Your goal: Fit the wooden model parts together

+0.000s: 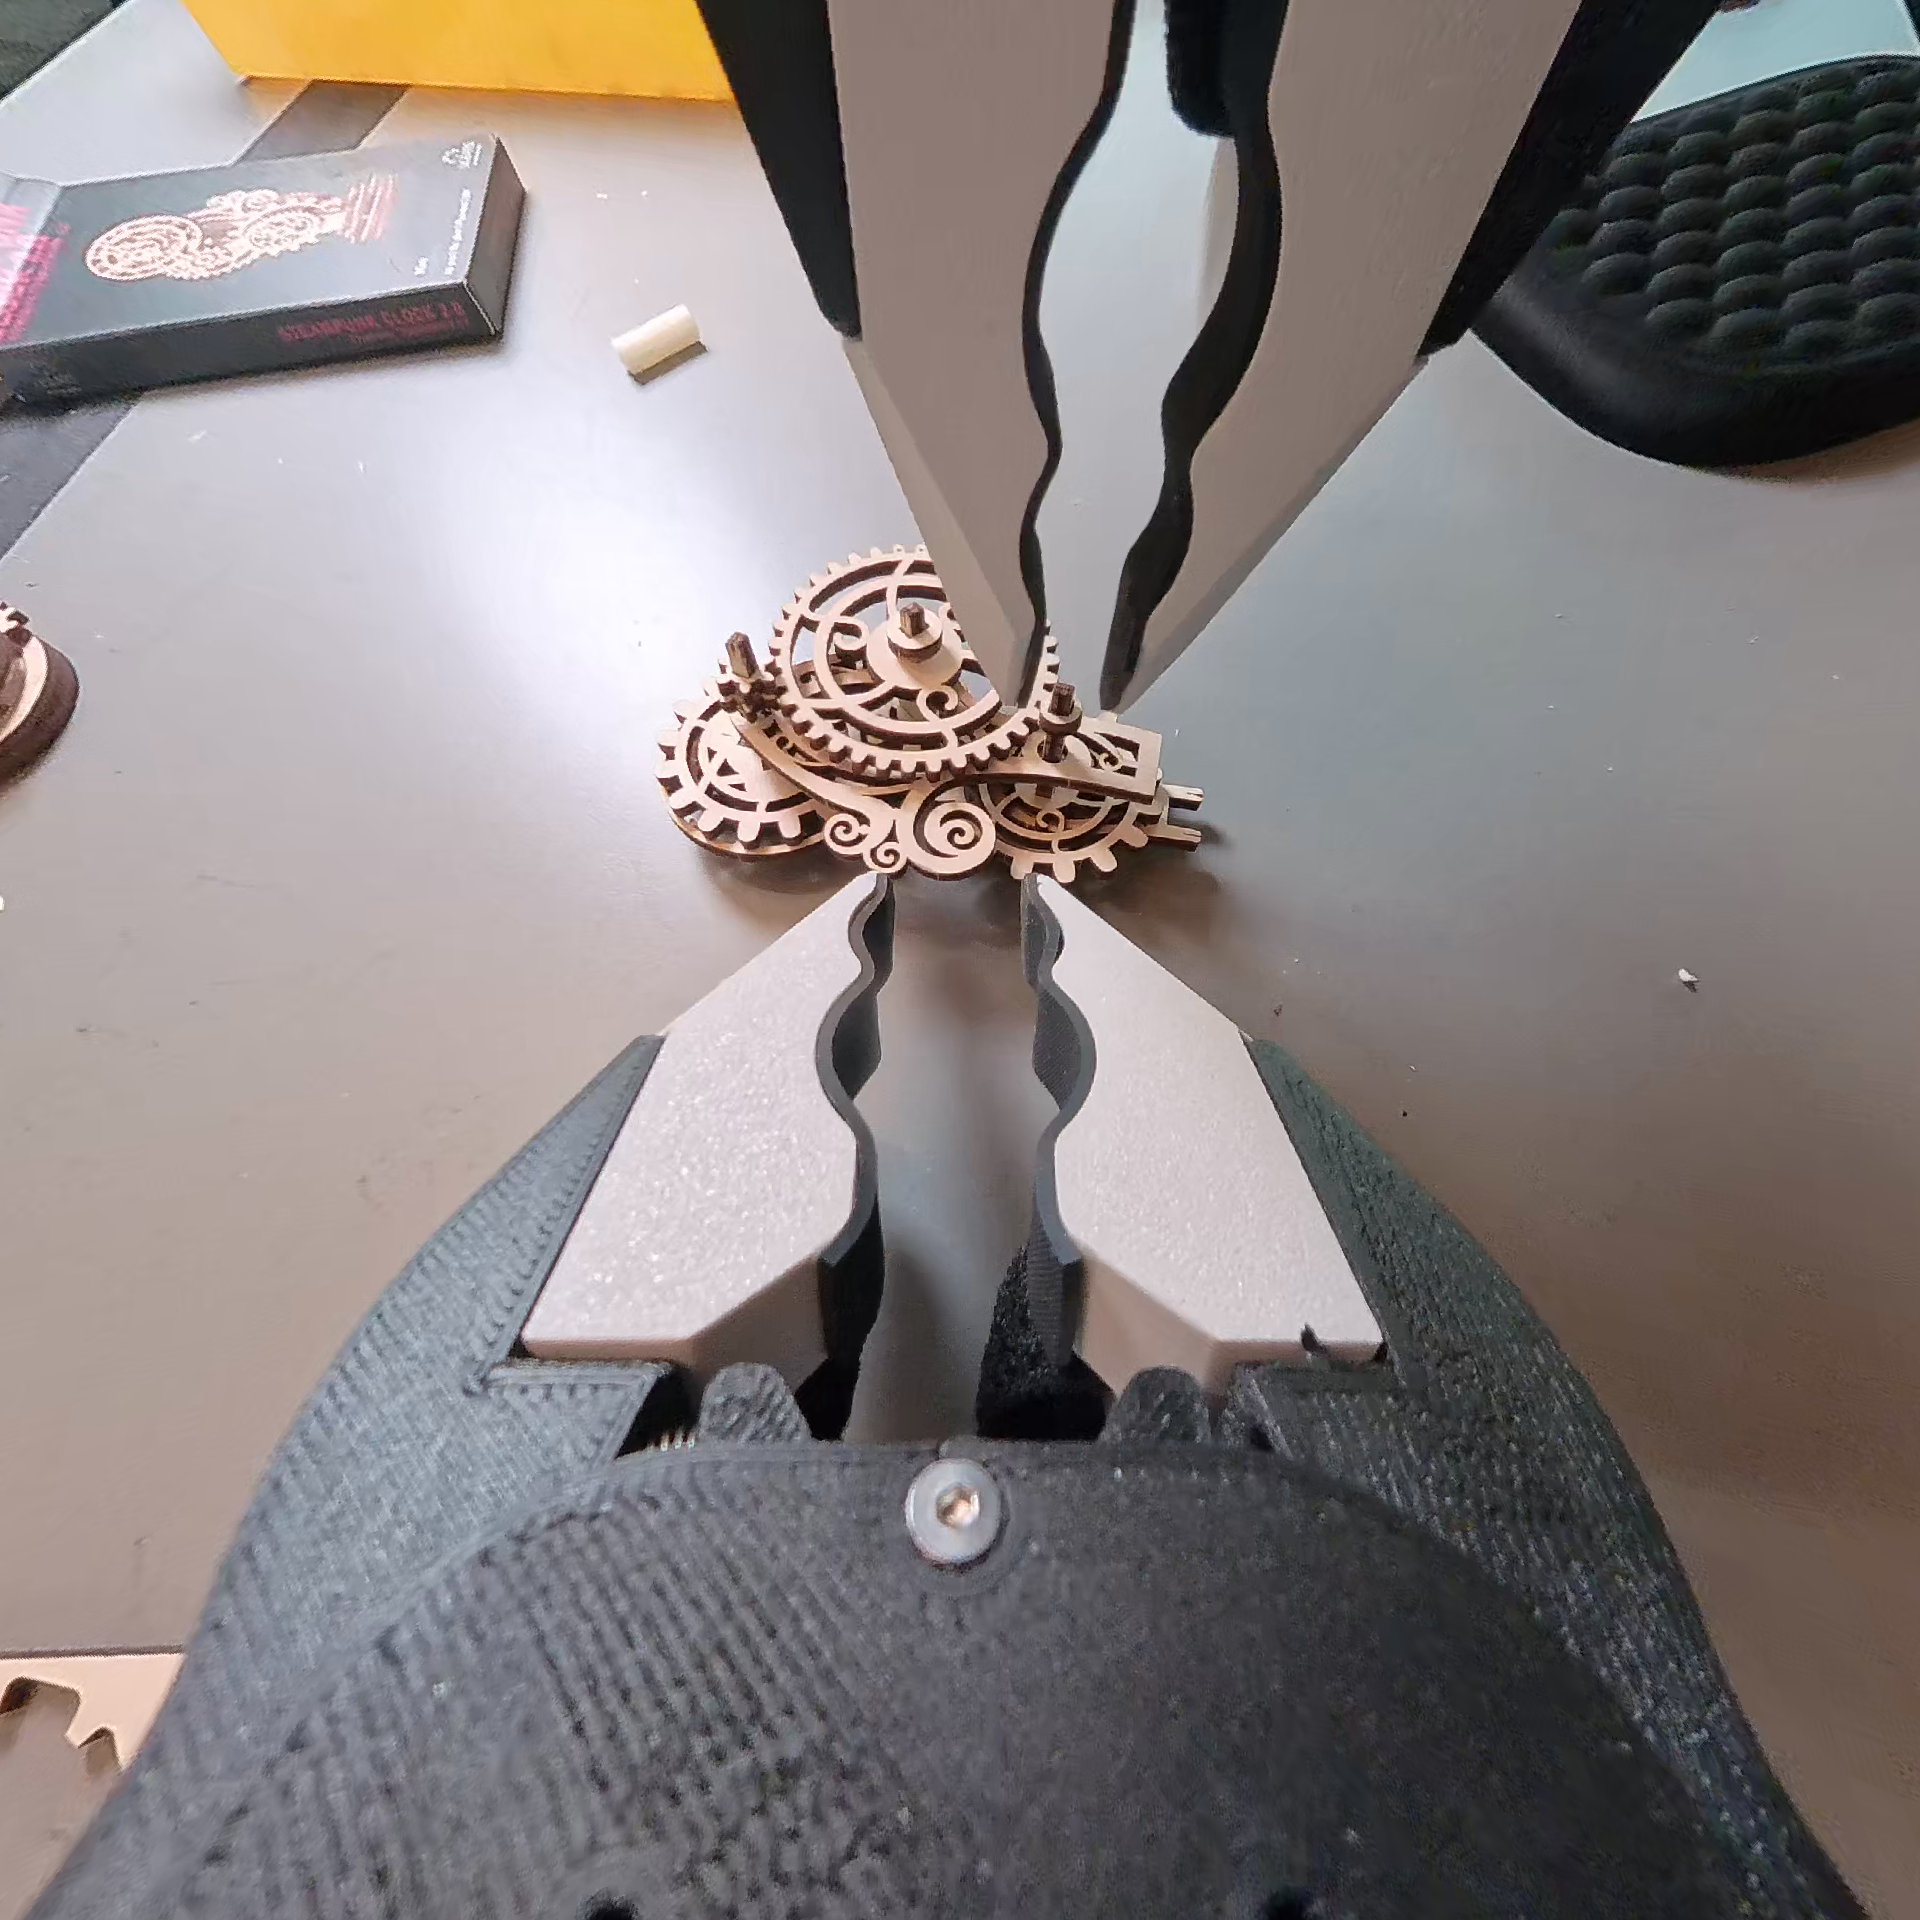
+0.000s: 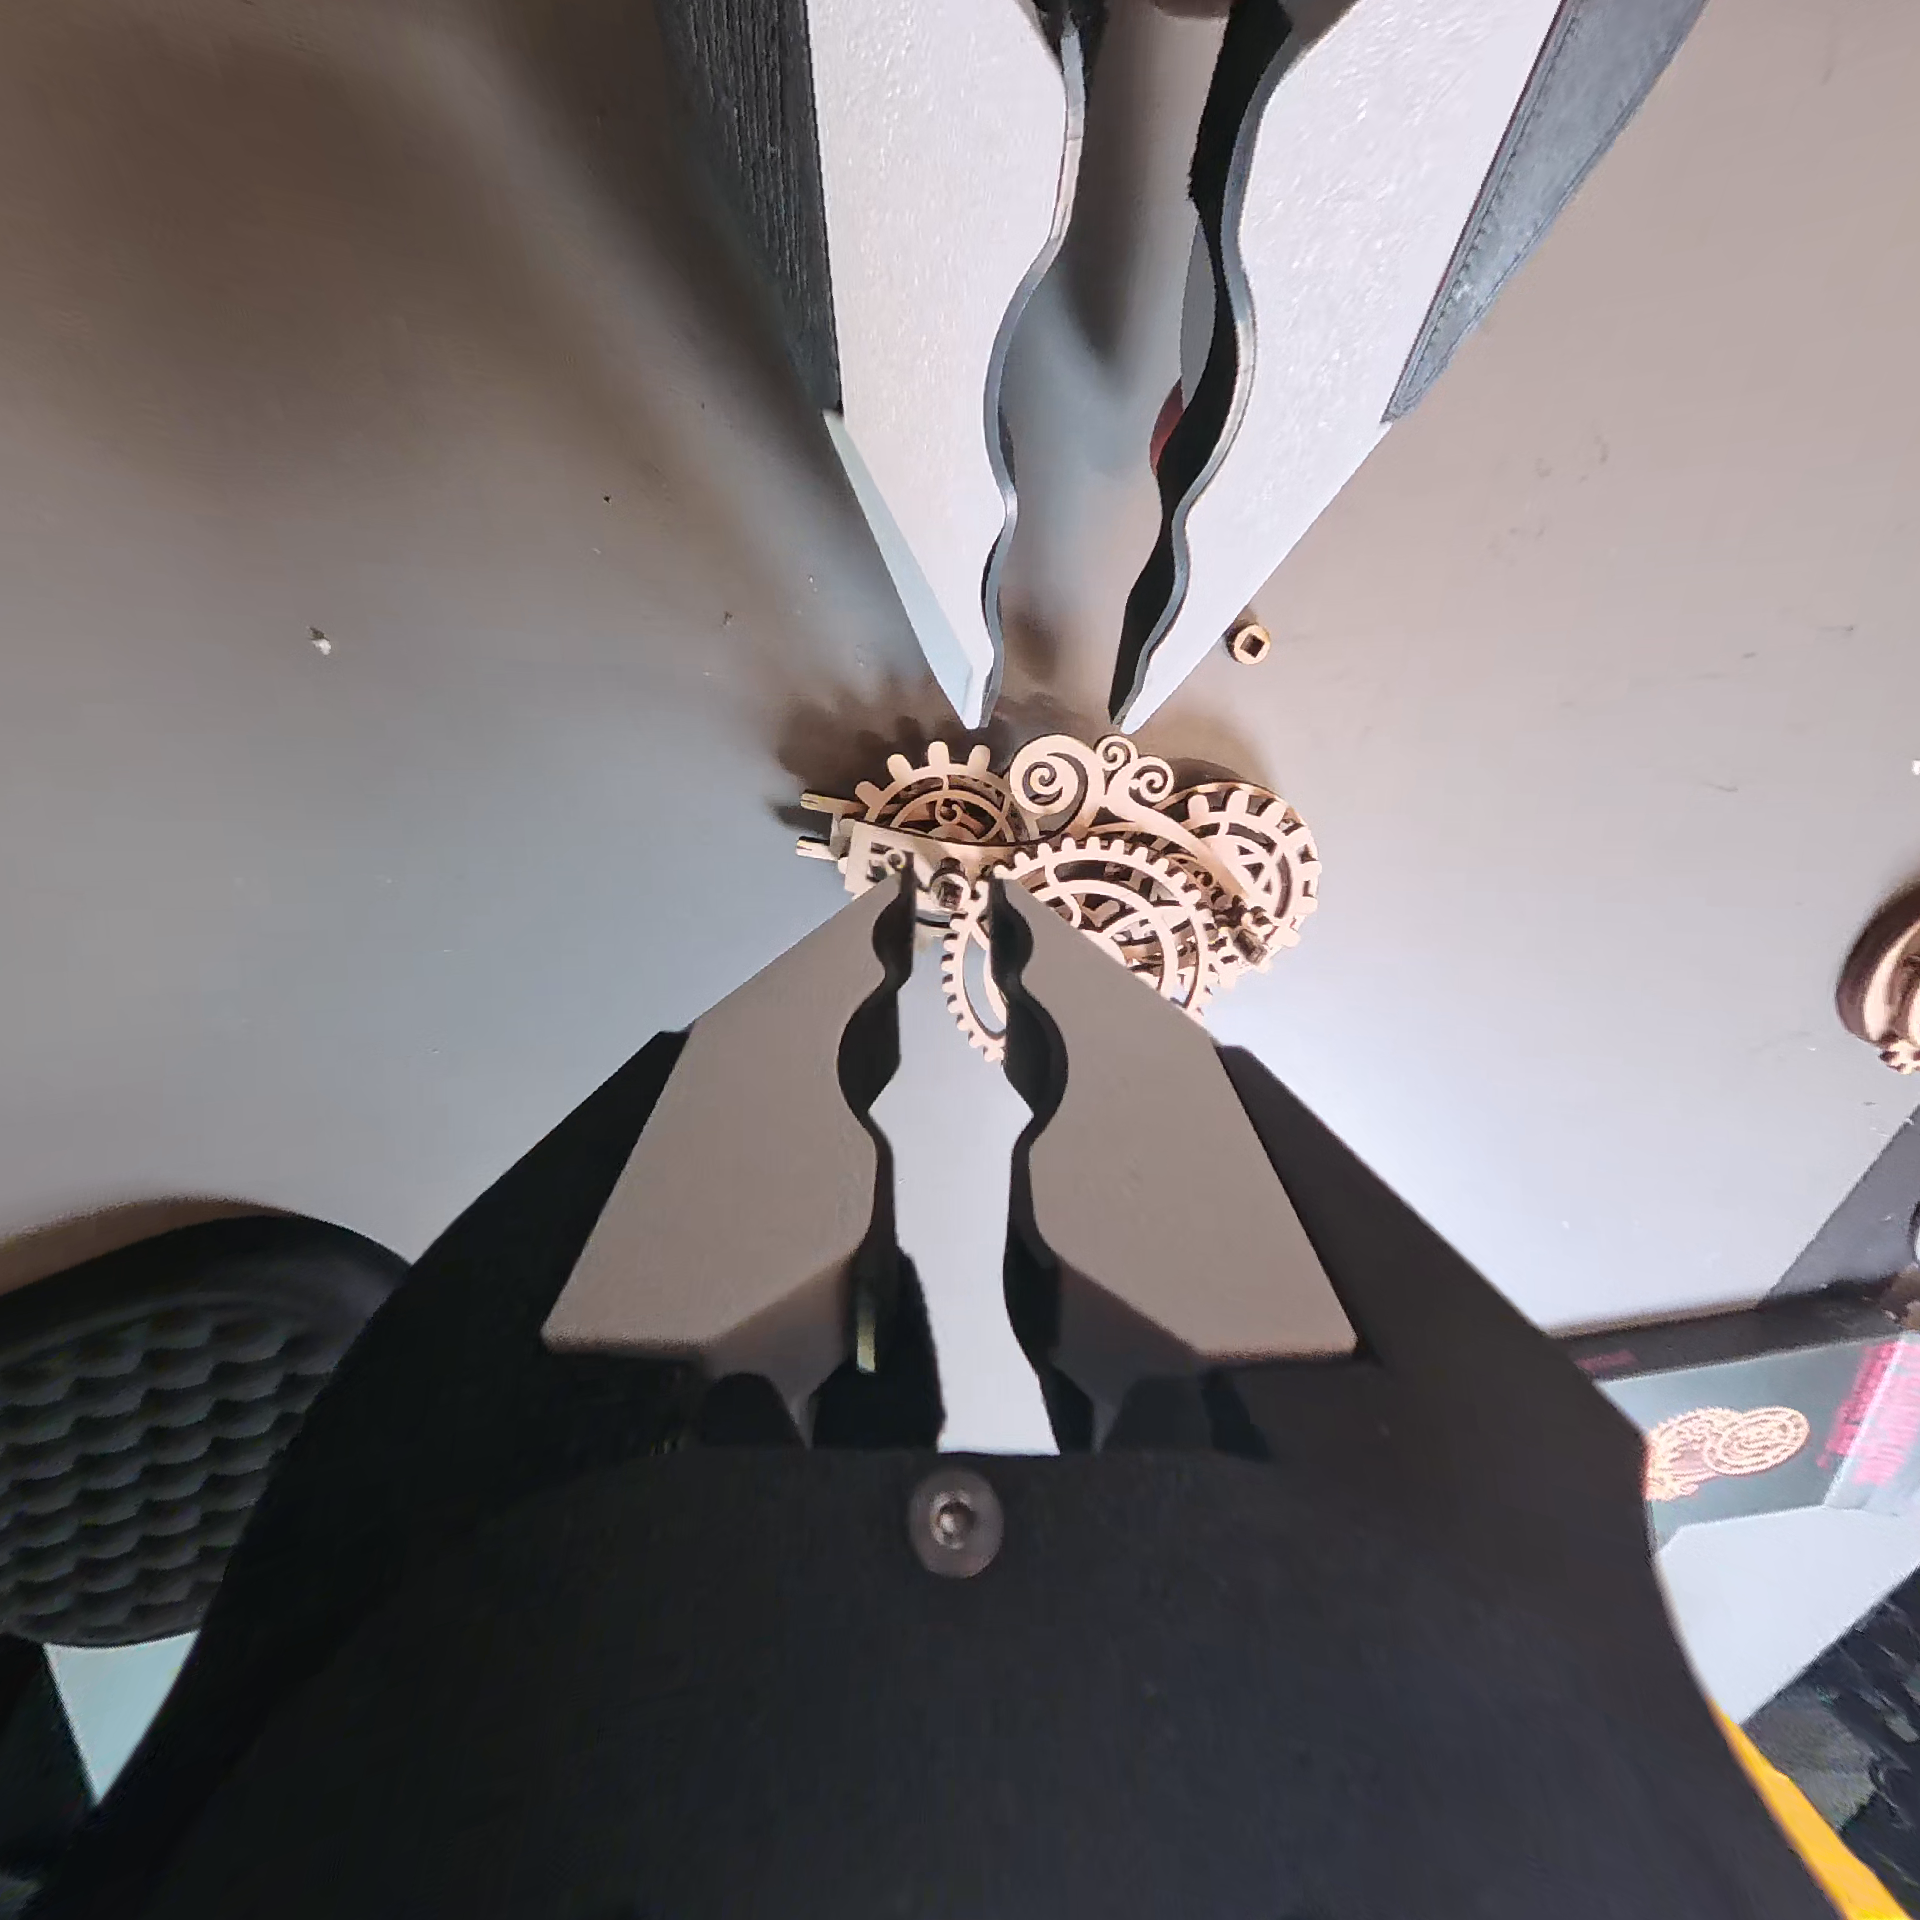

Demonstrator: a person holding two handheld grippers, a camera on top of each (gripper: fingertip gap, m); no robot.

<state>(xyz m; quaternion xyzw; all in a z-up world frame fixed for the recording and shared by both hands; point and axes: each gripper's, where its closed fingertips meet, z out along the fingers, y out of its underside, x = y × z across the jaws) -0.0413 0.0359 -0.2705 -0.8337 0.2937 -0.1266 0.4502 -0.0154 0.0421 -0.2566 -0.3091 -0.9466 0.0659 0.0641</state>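
Note:
A wooden gear assembly (image 1: 914,748) lies flat on the grey table (image 1: 416,623), with stacked gears, a scroll-shaped plate and short upright pegs. My left gripper (image 1: 956,883) is open, its tips just short of the scroll edge, holding nothing. My right gripper (image 1: 1070,686) comes in from the far side. In the right wrist view my right gripper (image 2: 945,888) is open with its tips either side of a small peg (image 2: 948,883) on the assembly (image 2: 1101,873); gaps show on both sides. The left gripper (image 2: 1049,719) shows opposite.
A black box (image 1: 249,270), a small white cylinder (image 1: 657,341) and a yellow object (image 1: 468,42) lie at the far left. A black mesh seat (image 1: 1714,260) is at the right. A loose wooden washer (image 2: 1250,649) and a round wooden part (image 2: 1886,987) lie nearby. Only a small space, under 4 cm, lies between the two pairs of fingers. Left tips and right tips are each some 20 cm from the small white cylinder (image 1: 657,341).

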